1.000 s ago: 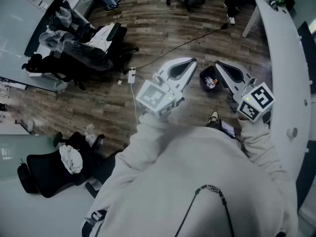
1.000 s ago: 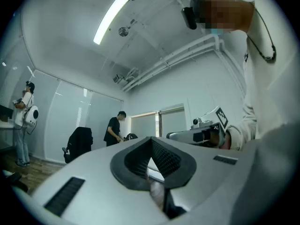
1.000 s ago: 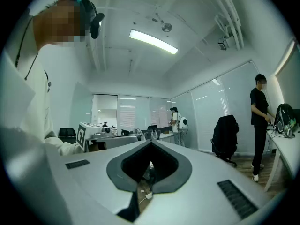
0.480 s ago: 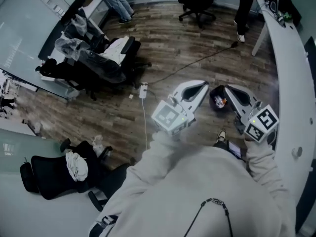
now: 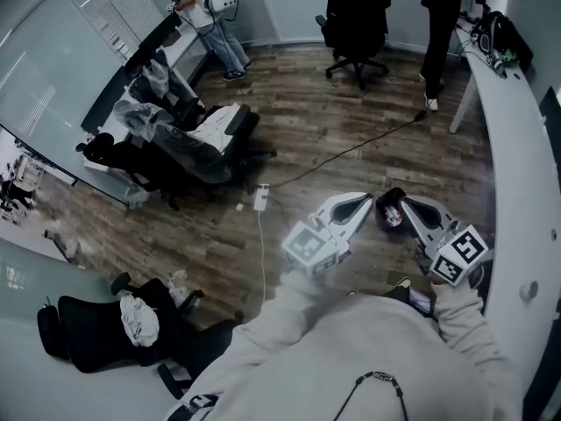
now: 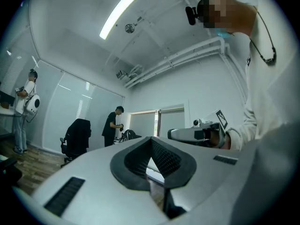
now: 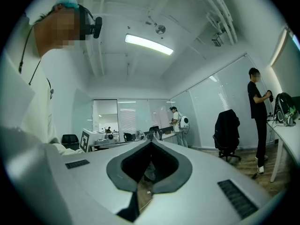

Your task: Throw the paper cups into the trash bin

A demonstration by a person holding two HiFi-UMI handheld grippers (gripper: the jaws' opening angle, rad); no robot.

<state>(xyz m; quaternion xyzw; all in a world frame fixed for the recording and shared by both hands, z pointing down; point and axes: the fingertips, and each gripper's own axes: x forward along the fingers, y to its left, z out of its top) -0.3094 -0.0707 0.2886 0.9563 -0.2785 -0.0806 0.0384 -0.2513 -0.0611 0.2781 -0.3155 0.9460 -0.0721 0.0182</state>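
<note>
In the head view a small black trash bin (image 5: 386, 209) stands on the wood floor, with white and orange litter (image 5: 393, 218) inside; I cannot tell whether it is cups. My left gripper (image 5: 366, 199) points at the bin's left rim, jaws shut and empty. My right gripper (image 5: 404, 202) sits just right of the bin, also shut and empty. In the left gripper view the left gripper (image 6: 151, 138) has its jaws meeting at the tip, and the right gripper (image 6: 199, 134) shows beyond it. In the right gripper view the right gripper (image 7: 150, 141) holds nothing. No paper cup is in either grip.
A curved white desk (image 5: 517, 147) runs along the right. A power strip (image 5: 261, 198) and its cable (image 5: 351, 149) lie on the floor. Office chairs (image 5: 355, 20) and covered chairs (image 5: 188, 139) stand behind; a black chair (image 5: 96, 318) is lower left. People stand at the back.
The head view has lifted, so both grippers and the bin now sit lower in the picture and more of the room shows. Both grippers stay shut beside the bin.
</note>
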